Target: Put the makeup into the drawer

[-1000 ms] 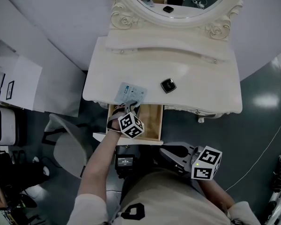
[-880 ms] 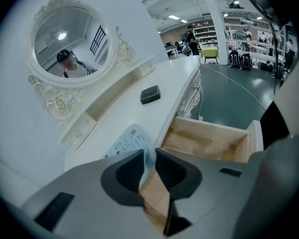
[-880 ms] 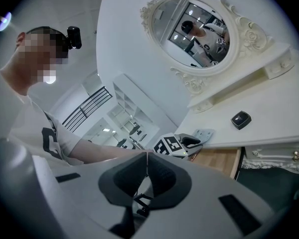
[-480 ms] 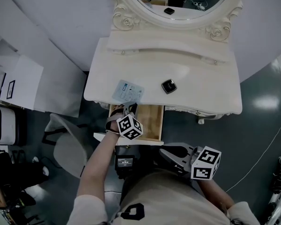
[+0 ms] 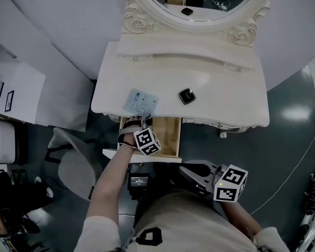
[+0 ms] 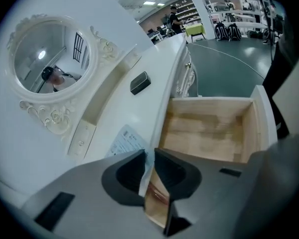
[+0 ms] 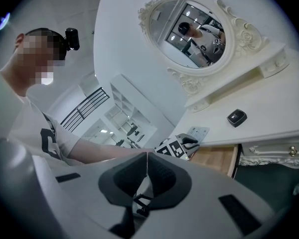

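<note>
In the head view the left claw (image 5: 145, 121) points steeply down at the front edge of the white vanity worktop (image 5: 220, 98). Its jaws have just been opening and now stand a narrow slit apart. In the left gripper view the left claw (image 6: 149, 156) shows a pale sliver in that slit. It looks like the near edge of the flat pale-blue sachet (image 6: 124, 142), though the frames do not show whether a pad touches it. The sachet (image 5: 140, 102) lies flat on the worktop at the claw's 12 o'clock, right at the front edge. At the claw's 3 o'clock the wooden drawer (image 5: 169, 133) stands pulled out beneath the worktop, and the left gripper view shows its pale plank bottom (image 6: 209, 128). A small black compact (image 5: 187, 95) sits on the worktop at the sachet's 3 o'clock, well apart from it. The oval mirror (image 5: 199, 4) rises at 12 o'clock behind the worktop. The right claw (image 5: 186, 169) hangs at the drawer's 5 o'clock, close to the person's torso. In the right gripper view its jaws (image 7: 145, 156) are pressed together with nothing between them.
</note>
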`<state>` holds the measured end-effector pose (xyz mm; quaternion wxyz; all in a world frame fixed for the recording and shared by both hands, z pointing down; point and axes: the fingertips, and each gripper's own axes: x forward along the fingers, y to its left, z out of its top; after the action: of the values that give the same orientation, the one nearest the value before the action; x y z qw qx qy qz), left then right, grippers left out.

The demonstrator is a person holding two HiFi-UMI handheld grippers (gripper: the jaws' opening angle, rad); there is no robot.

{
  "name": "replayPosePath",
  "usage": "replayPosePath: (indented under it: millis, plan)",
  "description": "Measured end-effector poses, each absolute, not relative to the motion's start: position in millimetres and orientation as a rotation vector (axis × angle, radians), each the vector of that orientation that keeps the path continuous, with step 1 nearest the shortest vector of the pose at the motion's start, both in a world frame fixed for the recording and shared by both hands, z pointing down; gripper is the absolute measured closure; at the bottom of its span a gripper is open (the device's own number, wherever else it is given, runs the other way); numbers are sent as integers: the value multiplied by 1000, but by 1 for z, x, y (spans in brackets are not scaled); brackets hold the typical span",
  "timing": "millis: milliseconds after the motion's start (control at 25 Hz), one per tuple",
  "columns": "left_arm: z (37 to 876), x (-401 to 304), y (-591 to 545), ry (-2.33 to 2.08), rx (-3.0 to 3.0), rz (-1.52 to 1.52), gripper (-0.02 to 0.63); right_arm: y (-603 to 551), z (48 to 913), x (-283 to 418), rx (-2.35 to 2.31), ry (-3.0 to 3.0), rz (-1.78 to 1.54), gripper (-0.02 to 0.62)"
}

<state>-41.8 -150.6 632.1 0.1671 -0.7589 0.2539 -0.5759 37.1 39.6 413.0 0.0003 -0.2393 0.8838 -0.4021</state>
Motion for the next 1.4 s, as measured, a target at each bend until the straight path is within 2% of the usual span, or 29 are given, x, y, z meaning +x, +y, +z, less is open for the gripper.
replayPosePath:
  millis: [280, 920, 1400]
  plan:
    - [618, -43, -144, 769, -2260, -1597, 548, 36, 412, 37, -733, 2763, -1262, 566]
    - [545, -68, -131, 1228, -2722, -1396, 554, 39, 406, 40, -689, 2776, -1237, 566]
    - [495, -100, -87, 1427, -2799, -1258, 554, 44, 399, 31, -611, 2811, -1203, 566]
